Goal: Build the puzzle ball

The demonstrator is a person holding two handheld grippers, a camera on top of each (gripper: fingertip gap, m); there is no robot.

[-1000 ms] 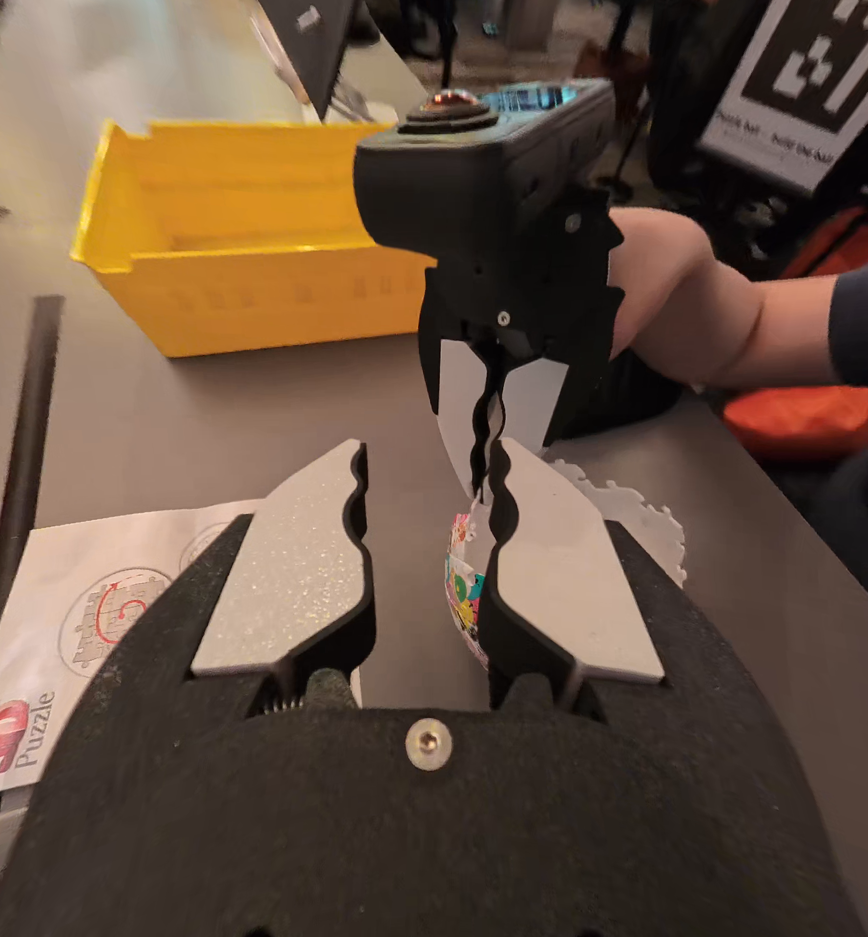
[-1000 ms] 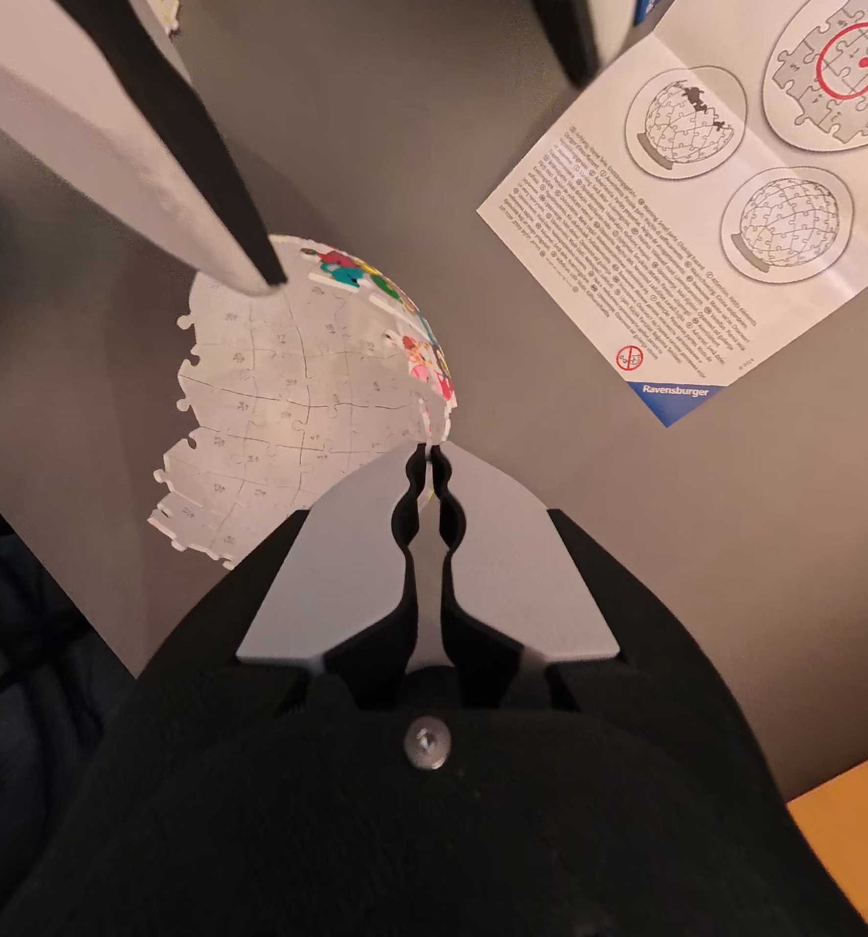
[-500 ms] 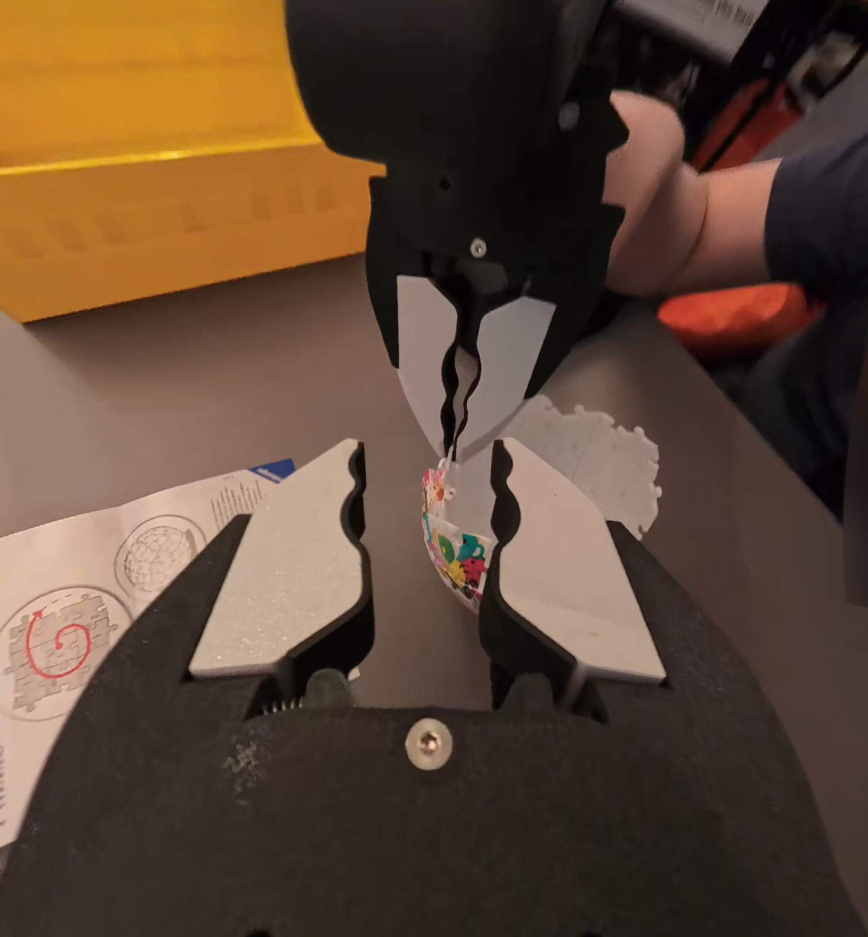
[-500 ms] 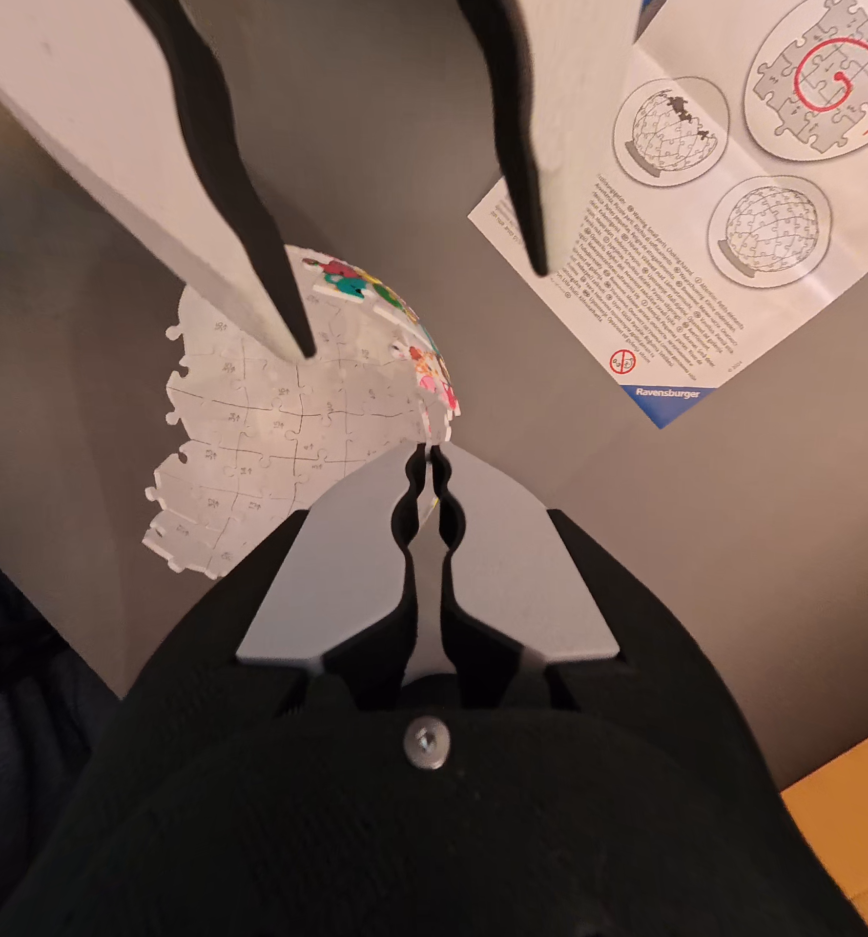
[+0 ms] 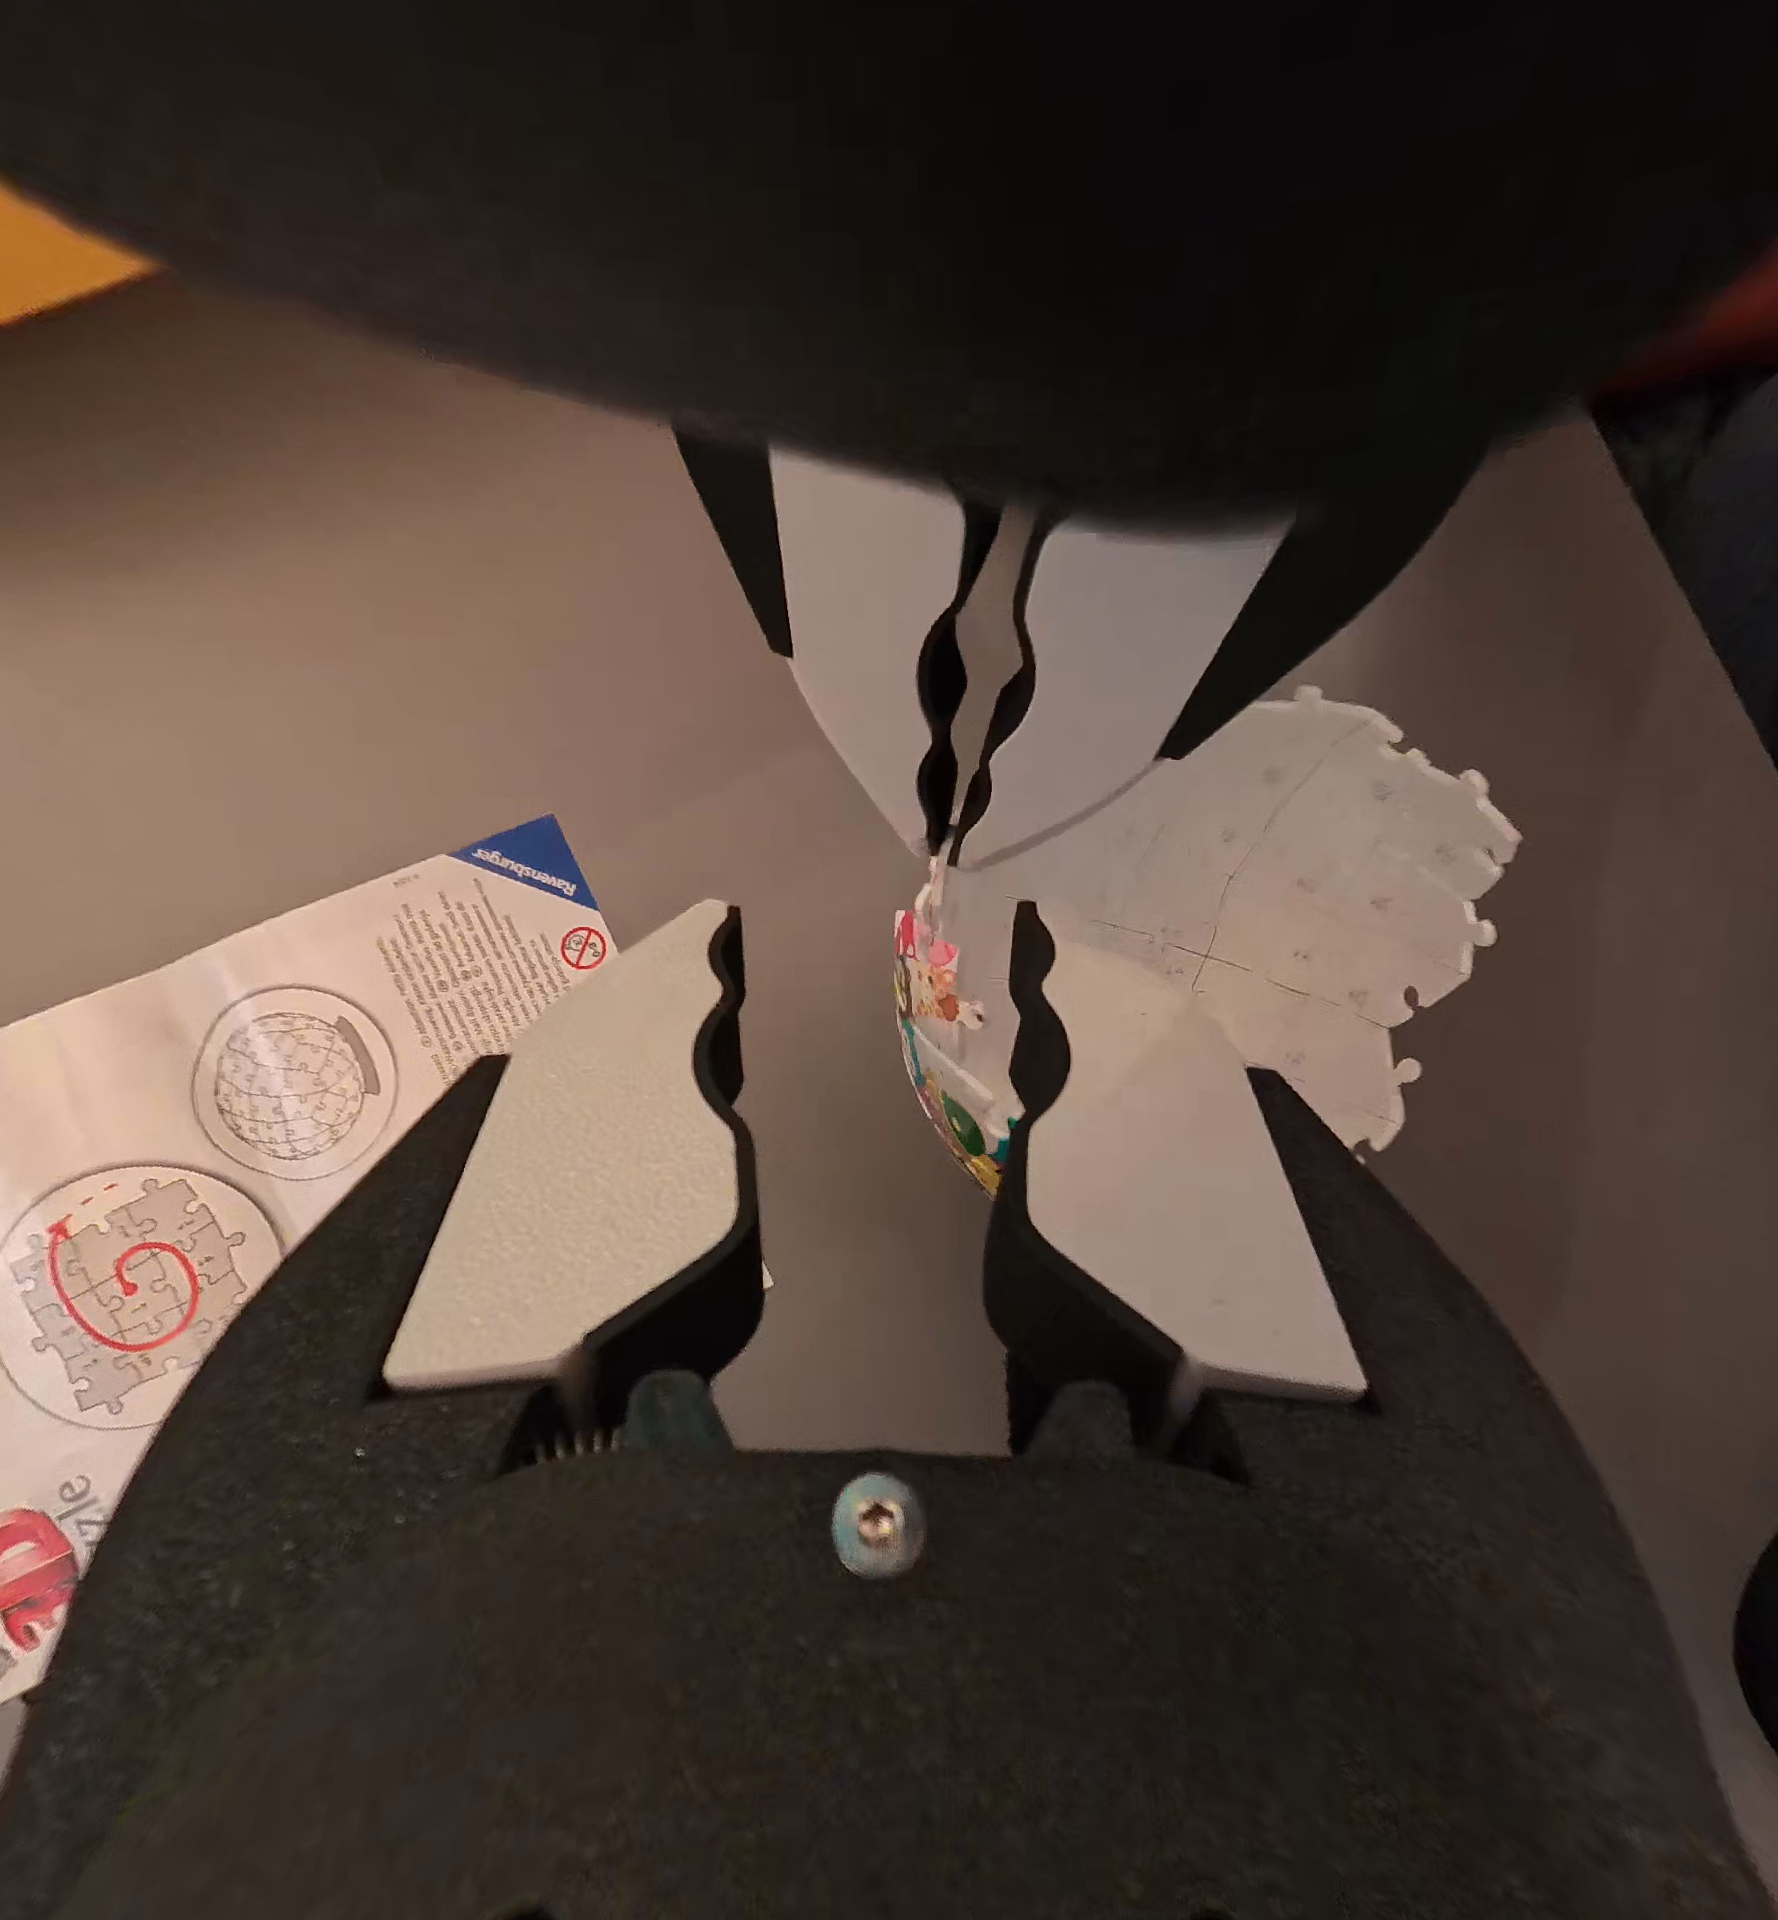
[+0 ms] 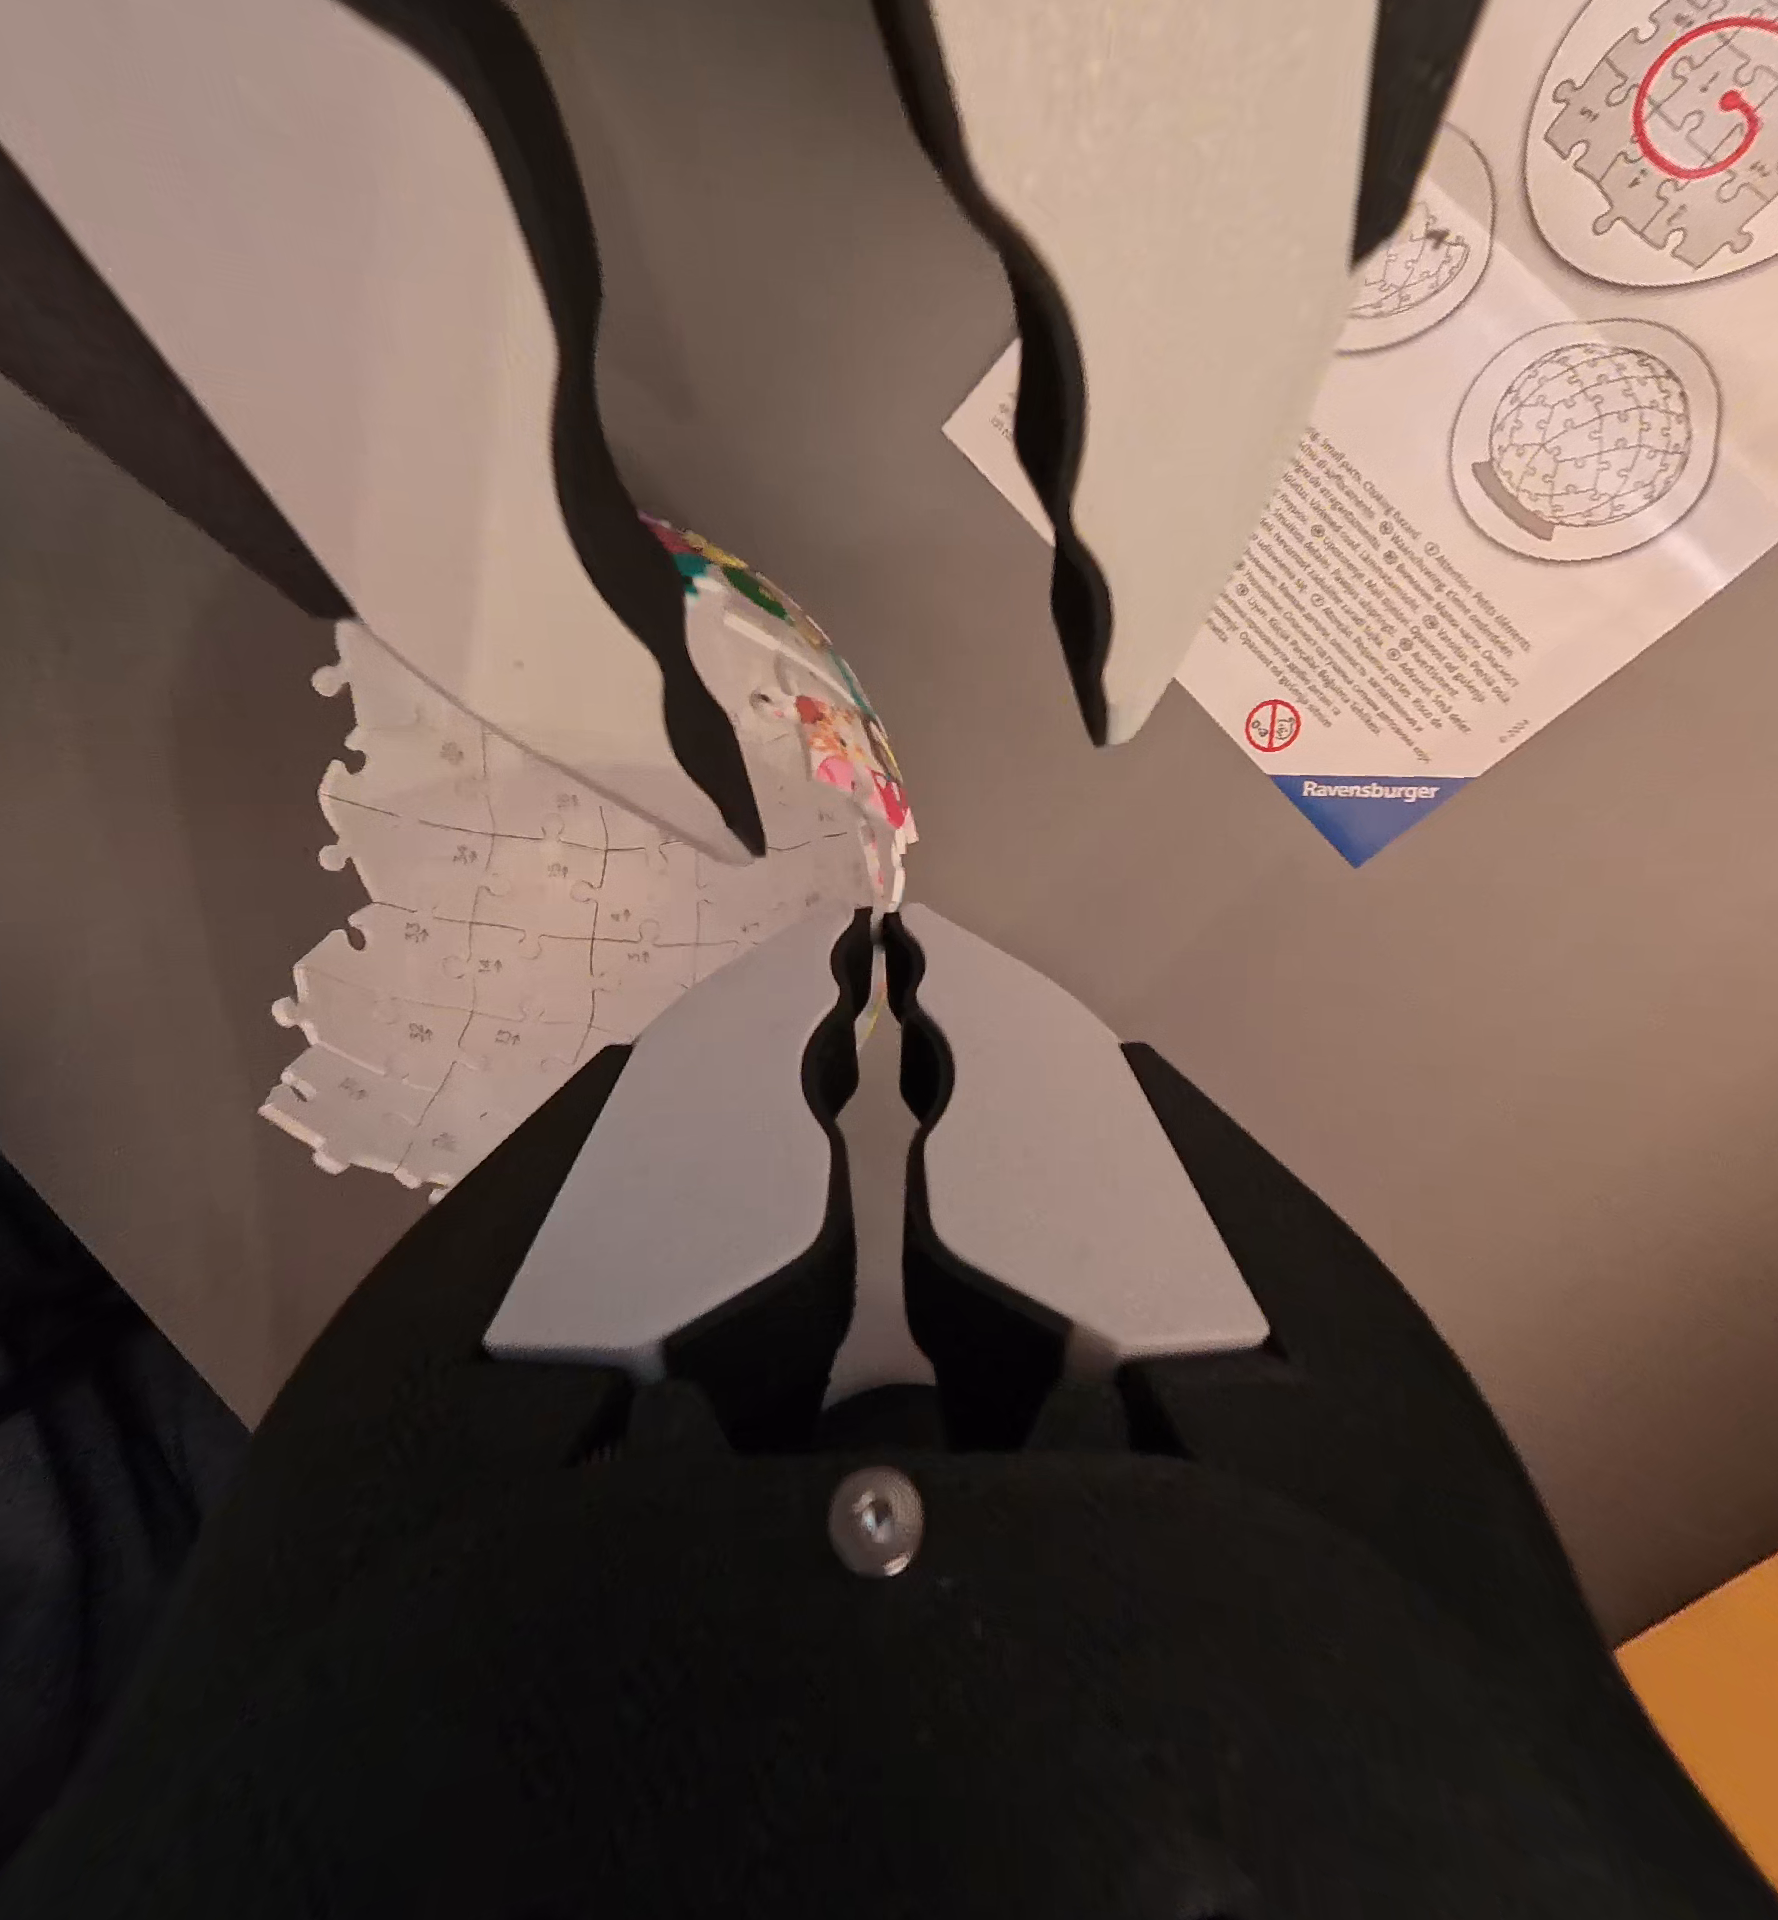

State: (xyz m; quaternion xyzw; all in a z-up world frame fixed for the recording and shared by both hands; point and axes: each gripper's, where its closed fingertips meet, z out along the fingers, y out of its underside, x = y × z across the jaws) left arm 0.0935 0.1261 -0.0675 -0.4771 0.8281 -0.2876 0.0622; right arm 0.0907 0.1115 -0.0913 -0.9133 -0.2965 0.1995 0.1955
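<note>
My right claw (image 6: 877, 925) is pinched tight on the rim of the half-built puzzle ball (image 6: 511, 935), near the worktop (image 6: 1280, 1039) edge; my left claw (image 5: 874, 997) gapes wide, straddling the coloured rim. I should close gently without buckling pieces

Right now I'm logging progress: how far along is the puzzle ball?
Done: a curved shell section of joined pieces lies on the table, far from a full sphere. In hand: the right tongs pinch its rim; the left tongs hover open beside it. Left: most of the ball.
</note>
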